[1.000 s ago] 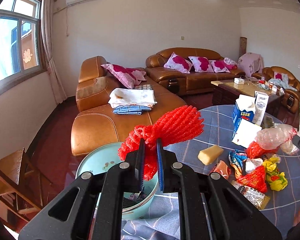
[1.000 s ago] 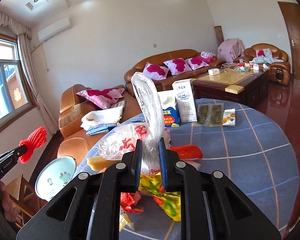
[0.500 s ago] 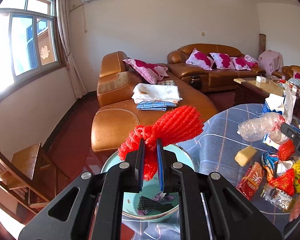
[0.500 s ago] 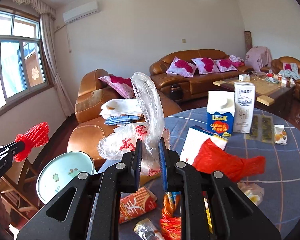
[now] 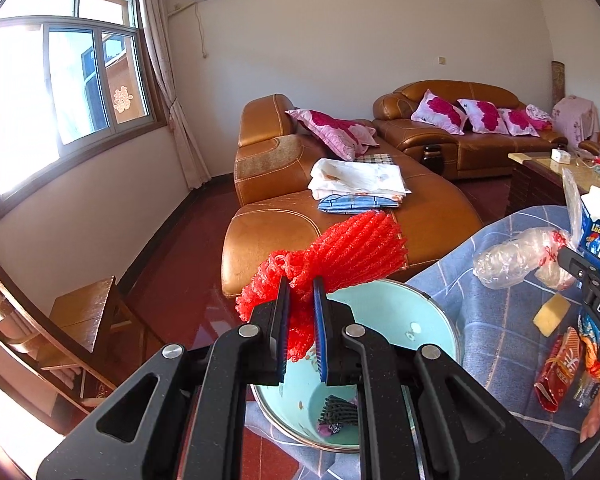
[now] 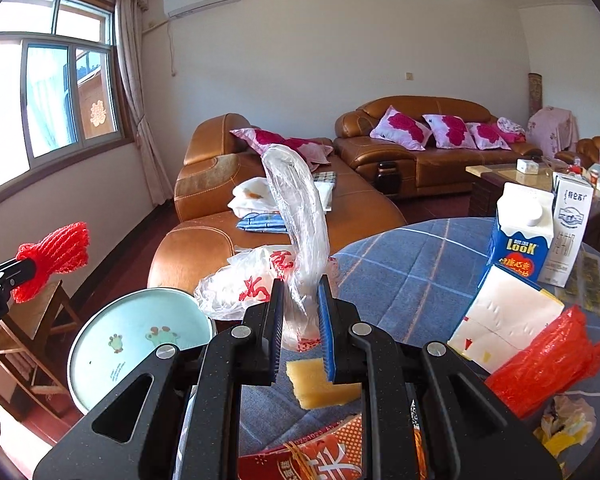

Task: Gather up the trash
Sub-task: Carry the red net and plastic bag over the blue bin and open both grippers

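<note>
1. At the far left, the left gripper [image 5: 300,300] was clamped on a red foam net [image 5: 340,252], jaws nearly together with the mesh bunched between them. Over the last second it had travelled from beside the table to directly above the pale blue basin [image 5: 384,308].
2. The basin sat at the left edge of the round table [image 6: 412,264], partly overhanging it. A dark scrap [image 5: 338,412] already lay in its bottom.
3. My reading: the net was lined up for dropping, so letting go should land it in the basin.
4. Further right, the right gripper [image 6: 300,300] pinched a clear plastic bag with red print [image 6: 256,280], one twisted end standing up above the jaws. It too had swung leftward, and the basin now showed just beside the bag in its view.
5. It was not yet over the basin, so that drop probably comes second.
6. Still on the table: a yellow sponge [image 6: 320,384] near the front edge, a red printed wrapper [image 6: 312,460], a red plastic bag [image 6: 540,364] at the right, and two cartons [image 6: 540,232] behind. Much trash remained.
</note>
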A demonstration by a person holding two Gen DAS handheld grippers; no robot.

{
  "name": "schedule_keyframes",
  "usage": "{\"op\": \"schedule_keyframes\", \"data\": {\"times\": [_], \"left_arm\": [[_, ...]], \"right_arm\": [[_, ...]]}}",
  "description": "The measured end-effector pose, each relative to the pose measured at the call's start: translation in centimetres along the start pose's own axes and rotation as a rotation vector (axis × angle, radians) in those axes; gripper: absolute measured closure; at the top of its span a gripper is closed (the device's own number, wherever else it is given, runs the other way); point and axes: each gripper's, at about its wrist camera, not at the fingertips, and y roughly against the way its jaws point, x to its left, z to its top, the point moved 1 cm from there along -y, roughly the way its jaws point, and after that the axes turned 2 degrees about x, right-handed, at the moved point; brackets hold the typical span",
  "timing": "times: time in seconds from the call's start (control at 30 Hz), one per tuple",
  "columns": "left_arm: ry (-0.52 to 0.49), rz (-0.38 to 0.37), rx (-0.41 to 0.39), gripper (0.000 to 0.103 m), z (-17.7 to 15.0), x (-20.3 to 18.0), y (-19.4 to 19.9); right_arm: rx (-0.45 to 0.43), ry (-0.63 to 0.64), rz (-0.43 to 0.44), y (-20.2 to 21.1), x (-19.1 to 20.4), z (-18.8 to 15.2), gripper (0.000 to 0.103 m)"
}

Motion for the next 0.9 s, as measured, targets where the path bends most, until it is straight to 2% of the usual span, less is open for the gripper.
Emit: {"op": "schedule_keyframes", "data": {"times": [0.67, 0.9], "left_arm": [[-0.023, 0.139, 0.068, 0.092, -0.3, 1.4, -2.6], [-0.026, 0.144, 0.088, 0.092, -0.5, 1.6, -3.2]], "right_arm": [[0.029, 0.15, 0.076, -3.0, 4.4, -0.1, 0.086], [0.031, 0.185, 0.083, -3.0, 5.0, -0.3, 0.086]]}}
